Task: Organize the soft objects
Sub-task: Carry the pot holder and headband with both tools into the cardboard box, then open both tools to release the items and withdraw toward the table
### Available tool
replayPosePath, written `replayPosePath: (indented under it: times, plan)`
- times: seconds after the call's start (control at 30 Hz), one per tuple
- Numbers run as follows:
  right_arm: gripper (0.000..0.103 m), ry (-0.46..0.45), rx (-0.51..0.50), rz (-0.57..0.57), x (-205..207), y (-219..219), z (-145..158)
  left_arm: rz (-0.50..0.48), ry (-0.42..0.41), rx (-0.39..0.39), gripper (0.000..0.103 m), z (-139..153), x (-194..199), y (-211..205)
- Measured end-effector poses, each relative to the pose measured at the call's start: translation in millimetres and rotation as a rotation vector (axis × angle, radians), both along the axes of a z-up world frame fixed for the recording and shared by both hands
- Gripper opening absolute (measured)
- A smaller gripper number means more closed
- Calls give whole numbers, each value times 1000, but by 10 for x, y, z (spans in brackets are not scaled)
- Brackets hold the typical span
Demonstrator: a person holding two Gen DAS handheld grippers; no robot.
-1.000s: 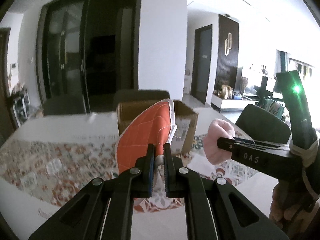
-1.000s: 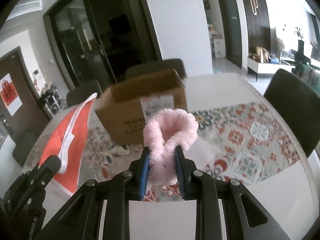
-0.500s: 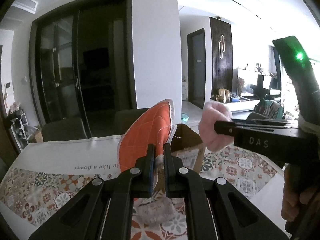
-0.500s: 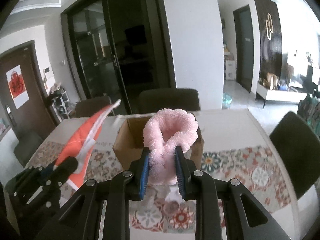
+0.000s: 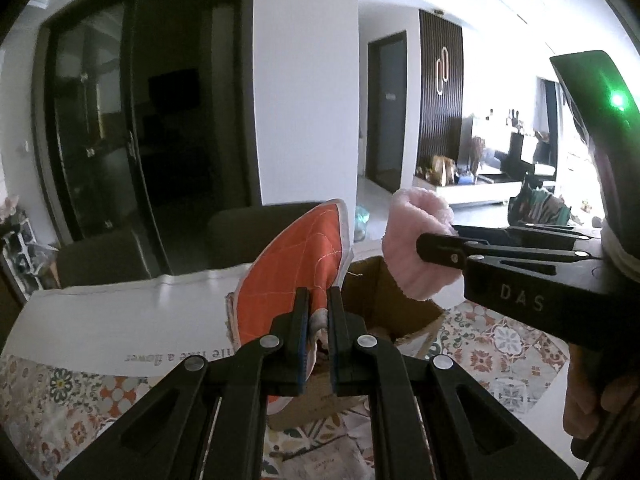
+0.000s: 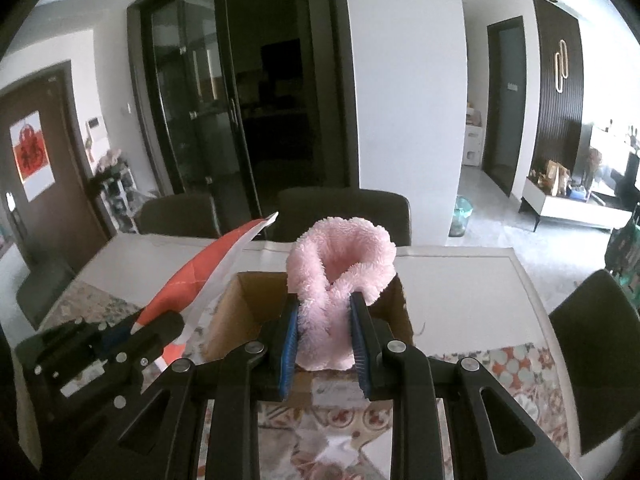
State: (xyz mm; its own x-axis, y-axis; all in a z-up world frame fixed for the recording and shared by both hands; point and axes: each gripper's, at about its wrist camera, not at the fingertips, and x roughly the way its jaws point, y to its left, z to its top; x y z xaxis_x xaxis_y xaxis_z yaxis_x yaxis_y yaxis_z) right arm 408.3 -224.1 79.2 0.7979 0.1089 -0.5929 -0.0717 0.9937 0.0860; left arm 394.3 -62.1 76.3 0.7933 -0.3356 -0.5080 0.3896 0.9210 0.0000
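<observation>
Above the cardboard box (image 6: pixel 256 308), both tools grip soft items.

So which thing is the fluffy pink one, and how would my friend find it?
Find the patterned table, then the open cardboard box on it. Above the box, the right gripper pinches a pink fluffy cloth. The orange quilted pad in the left gripper beside it is flat and stitched; the pink one is fuzzy and curled.
</observation>
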Motion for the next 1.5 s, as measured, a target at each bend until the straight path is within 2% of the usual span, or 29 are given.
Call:
replayPosePath:
  times: [0.2, 0.4, 0.57, 0.73, 0.8, 0.83, 0.87, 0.93, 1.03, 1.17, 1.27, 1.5]
  plan:
    - [26, 83, -42, 18, 441, -36, -275, -47, 113, 25, 10, -265, 398, -147]
    - [26, 164, -46, 38, 669, -49, -605, -78, 221, 49, 10, -567, 647, -262]
    - [26, 223, -52, 50, 844, -49, -837, -63, 329, 33, 10, -822, 909, -312]
    - [27, 274, -65, 45, 1005, -18, -1030, -49, 414, 49, 12, -1067, 1058, -342]
    - [28, 283, -75, 46, 1033, -14, -1092, -29, 420, 49, 20, -1105, 1072, -344]
    - [31, 289, -82, 46, 1044, -22, -1115, -21, 424, 49, 34, -1126, 1078, -329]
    - [33, 298, -87, 44, 1060, -22, -1135, -11, 432, 48, 41, -1132, 1070, -331]
    - [43, 309, -79, 30, 1078, -55, -1170, -12, 425, 48, 43, -1137, 1031, -329]
    - [46, 306, -42, 24, 1049, -111, -1158, 27, 396, 65, 56, -1084, 974, -336]
    - [46, 287, -27, 5, 985, -162, -1067, 61, 392, 52, 62, -987, 942, -285]
    - [52, 263, -25, -25, 899, -189, -955, 87, 396, 41, 63, -889, 879, -243]
    - [53, 218, -57, -63, 588, -209, -666, 152, 332, 66, 68, -599, 570, -174]
